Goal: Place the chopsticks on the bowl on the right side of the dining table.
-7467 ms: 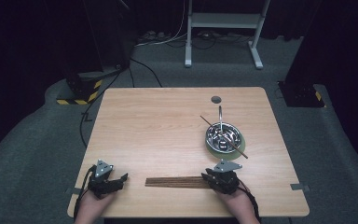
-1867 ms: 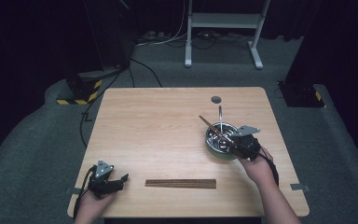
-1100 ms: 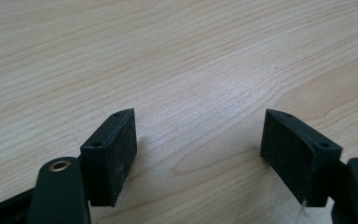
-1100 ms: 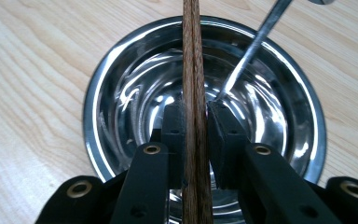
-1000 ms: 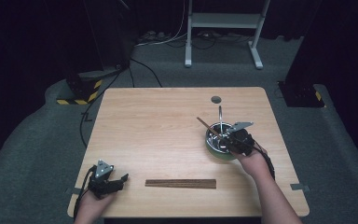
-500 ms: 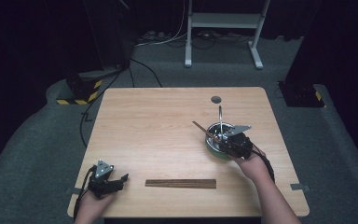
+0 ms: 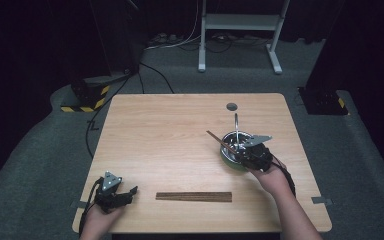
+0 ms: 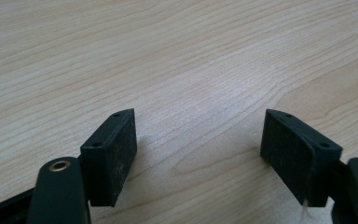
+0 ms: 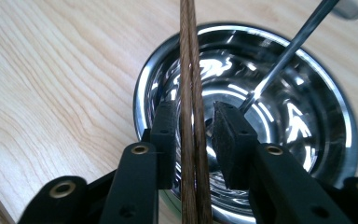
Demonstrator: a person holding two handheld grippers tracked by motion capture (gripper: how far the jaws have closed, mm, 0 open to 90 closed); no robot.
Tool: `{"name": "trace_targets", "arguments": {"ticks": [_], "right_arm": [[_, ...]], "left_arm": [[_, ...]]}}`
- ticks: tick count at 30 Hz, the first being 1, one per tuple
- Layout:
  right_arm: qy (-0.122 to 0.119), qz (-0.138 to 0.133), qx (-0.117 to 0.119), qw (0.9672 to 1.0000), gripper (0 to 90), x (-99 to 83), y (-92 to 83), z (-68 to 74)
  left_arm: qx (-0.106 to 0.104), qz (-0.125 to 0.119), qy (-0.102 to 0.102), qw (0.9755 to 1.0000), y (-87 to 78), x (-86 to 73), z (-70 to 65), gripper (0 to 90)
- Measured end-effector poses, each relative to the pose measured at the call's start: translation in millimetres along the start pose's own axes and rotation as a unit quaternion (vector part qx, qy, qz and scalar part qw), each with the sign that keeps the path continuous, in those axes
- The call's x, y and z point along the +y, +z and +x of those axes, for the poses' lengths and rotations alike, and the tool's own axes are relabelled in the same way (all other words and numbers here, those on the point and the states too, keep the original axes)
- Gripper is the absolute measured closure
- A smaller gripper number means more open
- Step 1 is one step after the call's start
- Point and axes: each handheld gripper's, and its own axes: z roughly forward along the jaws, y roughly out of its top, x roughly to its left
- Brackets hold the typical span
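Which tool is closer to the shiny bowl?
The right tool. It hangs over the bowl with a chopstick pair between its jaws. The left tool rests at the table's near-left corner, far away.

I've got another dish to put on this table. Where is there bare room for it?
The whole left and far wood of the table is bare. It is crowded at the right: metal bowl, chopsticks and spoon under the right gripper. A wooden rest lies along the near edge.
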Motion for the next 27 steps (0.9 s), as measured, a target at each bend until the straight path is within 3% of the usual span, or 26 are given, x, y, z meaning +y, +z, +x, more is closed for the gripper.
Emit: {"name": "trace_targets", "arguments": {"ticks": [4,7,11,17,20,27], "right_arm": [[0.012,-0.03,-0.004,0.9995,67.3,-1.1,-14.8,4.4],[0.037,-0.073,-0.012,0.9965,68.2,-11.0,-28.8,16.3],[0.067,-0.105,-0.032,0.9917,75.9,-30.6,-39.5,33.5],[0.096,-0.124,-0.075,0.9848,84.2,-64.2,-37.5,47.4],[0.088,-0.113,-0.097,0.985,84.1,-74.0,-34.0,51.1],[0.099,-0.125,-0.095,0.9825,83.5,-82.4,-33.4,45.0]], "left_arm": [[0.001,-0.001,0.0,1.0,0.2,-0.1,0.0,26.8],[0.001,-0.002,0.0,1.0,0.2,-0.1,0.2,26.8],[0.002,-0.002,0.0,1.0,0.2,-0.2,0.0,26.8],[0.004,-0.002,0.0,1.0,0.0,0.0,0.8,28.0],[0.006,-0.003,-0.003,1.0,-0.1,-0.1,0.5,28.9],[0.01,-0.003,-0.006,0.9999,0.0,0.0,-0.2,29.3]]}}
